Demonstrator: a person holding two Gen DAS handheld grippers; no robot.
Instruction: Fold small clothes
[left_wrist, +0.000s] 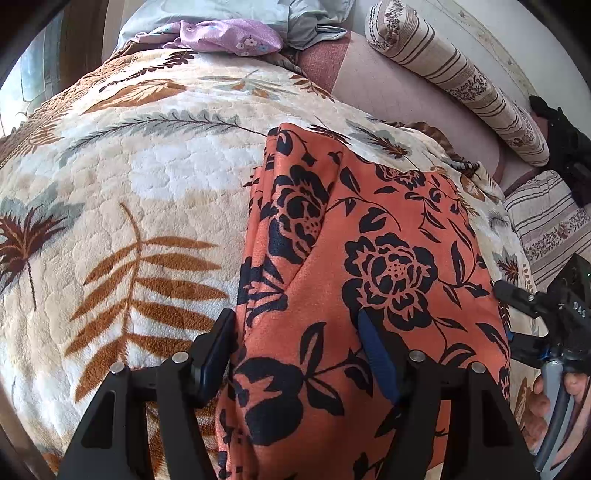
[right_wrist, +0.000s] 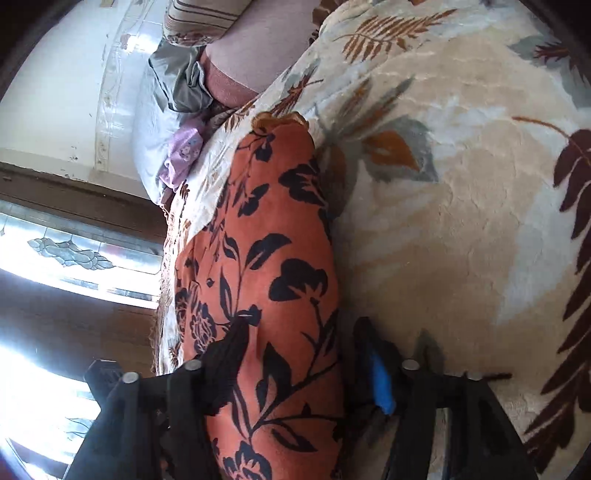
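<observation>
Orange black-flowered fabric garment (left_wrist: 369, 258) lies folded lengthwise on plush leaf-print blanket (left_wrist: 129, 184), ready for cross fold. Left gripper (left_wrist: 299, 350) jaws wide, straddling near edge, not pinching. Right gripper (right_wrist: 303, 365) likewise wide astride cloth.

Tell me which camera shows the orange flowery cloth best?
The left wrist view: the orange cloth lies spread out there, folds and flowers clear. The right wrist view shows it only as a narrow, slightly blurred strip.
</observation>
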